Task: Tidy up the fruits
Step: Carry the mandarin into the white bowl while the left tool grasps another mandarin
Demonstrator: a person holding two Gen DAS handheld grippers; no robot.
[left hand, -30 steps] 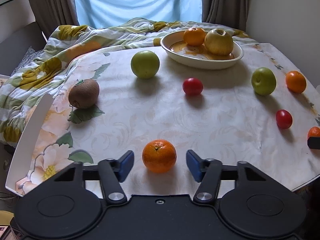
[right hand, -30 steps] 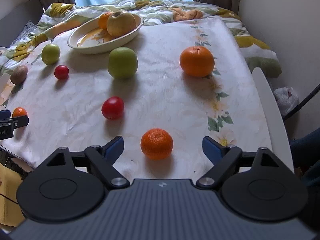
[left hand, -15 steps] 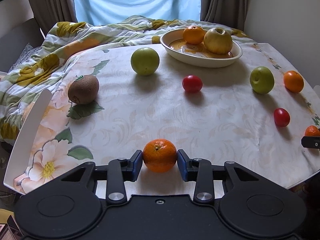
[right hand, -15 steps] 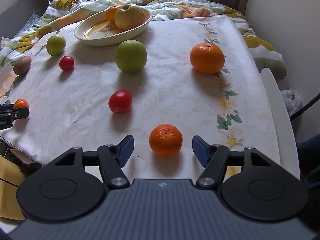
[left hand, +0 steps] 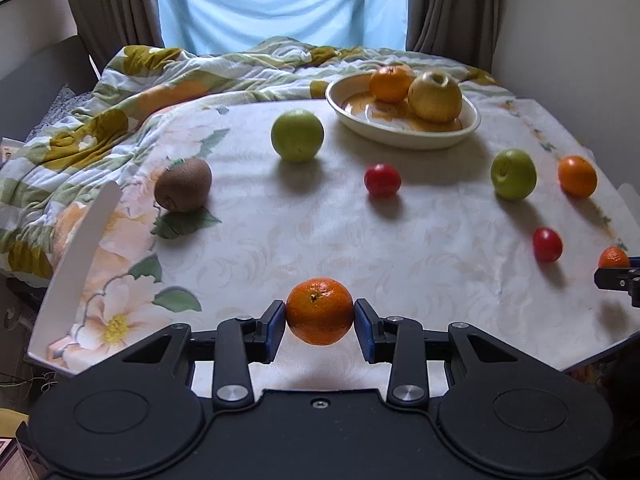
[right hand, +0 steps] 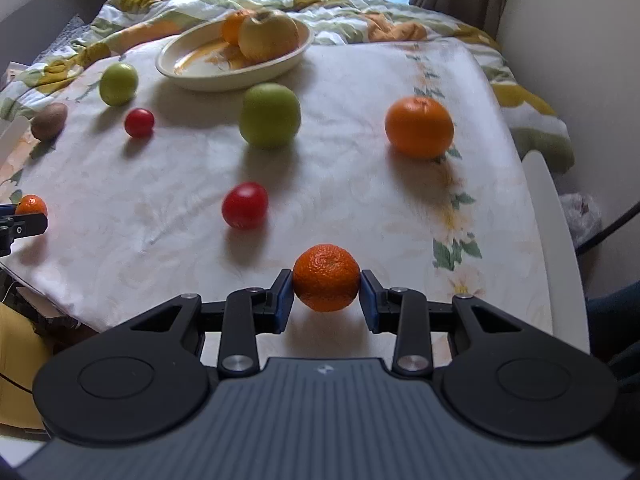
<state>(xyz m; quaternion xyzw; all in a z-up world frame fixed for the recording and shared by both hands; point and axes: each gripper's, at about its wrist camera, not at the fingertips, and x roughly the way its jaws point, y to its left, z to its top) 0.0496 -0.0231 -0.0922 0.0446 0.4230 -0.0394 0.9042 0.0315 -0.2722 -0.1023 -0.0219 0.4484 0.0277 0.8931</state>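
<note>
My left gripper (left hand: 320, 319) is shut on a small mandarin (left hand: 319, 310) and holds it just above the near edge of the table. My right gripper (right hand: 326, 294) is shut on another small mandarin (right hand: 326, 277) at the table's near right edge. A cream bowl (left hand: 472, 130) at the back holds an orange (left hand: 390, 82) and a yellow apple (left hand: 435, 96). Loose on the cloth lie two green apples (left hand: 297, 135) (left hand: 513, 174), two red tomatoes (left hand: 382, 180) (left hand: 547, 244), a kiwi (left hand: 183, 185) and a larger orange (left hand: 577, 176).
The table carries a floral cloth (left hand: 280, 240) that bunches up at the back left. A wall stands close on the right (right hand: 580, 60). Curtains and a window lie behind the table. A white chair edge (right hand: 556, 240) shows at the right.
Both grippers have closed on their mandarins. The left one has lifted its mandarin slightly; the right one closed from wide open.
</note>
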